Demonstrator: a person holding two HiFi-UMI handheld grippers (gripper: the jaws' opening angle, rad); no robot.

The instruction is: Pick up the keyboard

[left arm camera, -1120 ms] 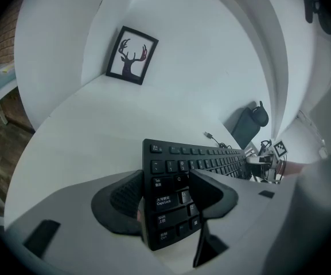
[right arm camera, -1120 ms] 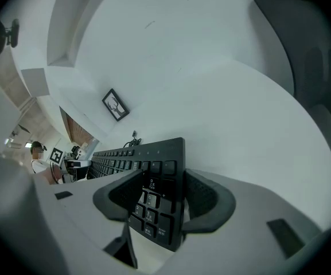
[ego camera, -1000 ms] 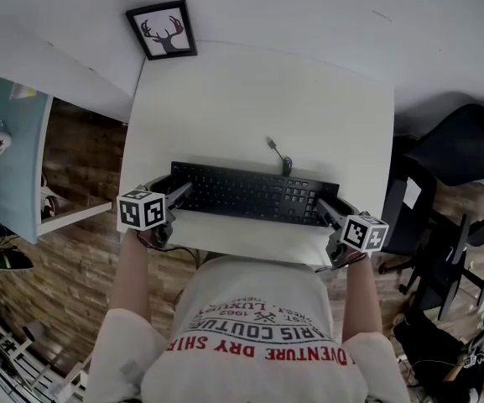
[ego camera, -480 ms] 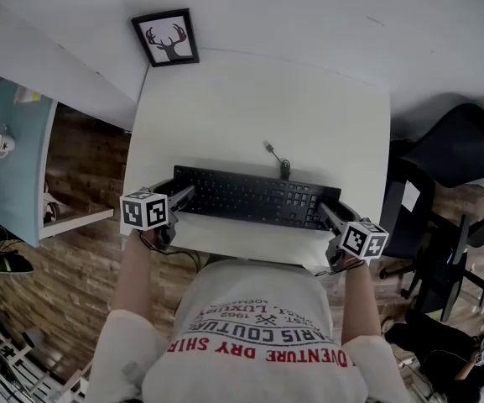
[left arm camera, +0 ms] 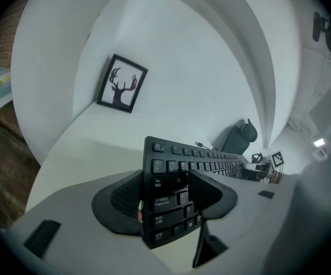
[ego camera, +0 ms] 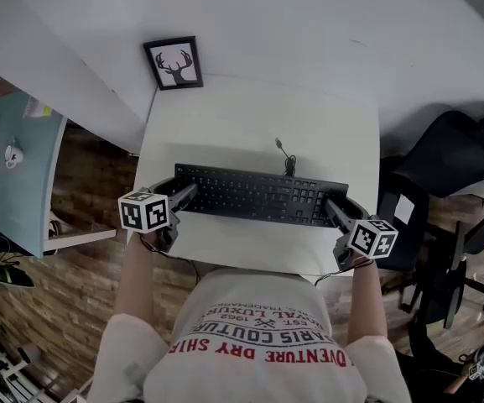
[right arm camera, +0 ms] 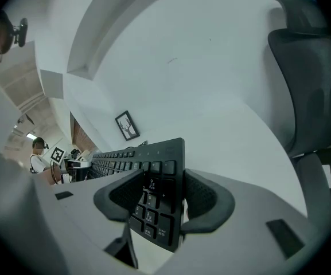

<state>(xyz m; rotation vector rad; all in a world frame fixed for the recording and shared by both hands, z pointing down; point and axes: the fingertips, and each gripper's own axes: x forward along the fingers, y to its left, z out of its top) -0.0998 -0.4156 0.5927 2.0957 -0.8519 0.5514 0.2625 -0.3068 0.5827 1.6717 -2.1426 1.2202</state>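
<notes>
The person is holding the black keyboard (ego camera: 258,196) by both ends. The left gripper (ego camera: 183,193) is pinching its left end and the right gripper (ego camera: 332,208) its right end, each with one jaw on the keys and one beneath. The keyboard is hanging level over the near half of the white desk (ego camera: 225,116), its cable (ego camera: 285,151) lying behind.

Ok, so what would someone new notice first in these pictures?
The long black keyboard draws the eye first, stretched across the near part of the white square table. The left gripper is clamped on one end of it and the right gripper on the other. Behind it, a black-framed deer-antler picture stands at the table's far left corner.
</notes>
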